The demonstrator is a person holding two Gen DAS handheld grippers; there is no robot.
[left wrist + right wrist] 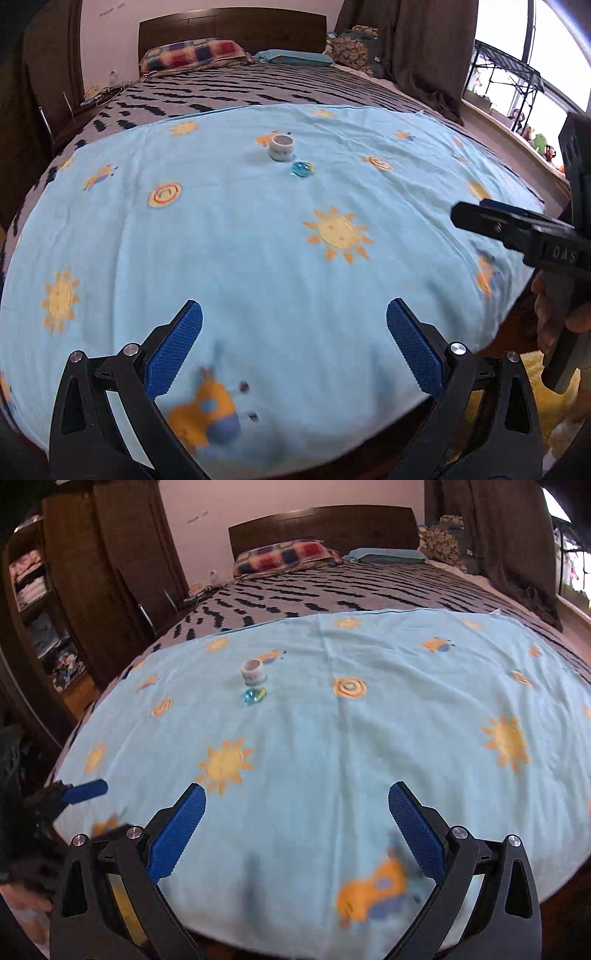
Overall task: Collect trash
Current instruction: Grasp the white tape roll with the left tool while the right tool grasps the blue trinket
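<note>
While both grippers' jaws gape empty, the cup (280, 146) stands upright, mouth upward.

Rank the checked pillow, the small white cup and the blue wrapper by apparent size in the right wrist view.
1. checked pillow, largest, though farthest away.
2. small white cup.
3. blue wrapper, slightly smaller than the cup beside it.

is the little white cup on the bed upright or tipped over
Upright. The white cup stands on the blue sheet with its round mouth facing up, a crumpled blue wrapper beside it.
</note>
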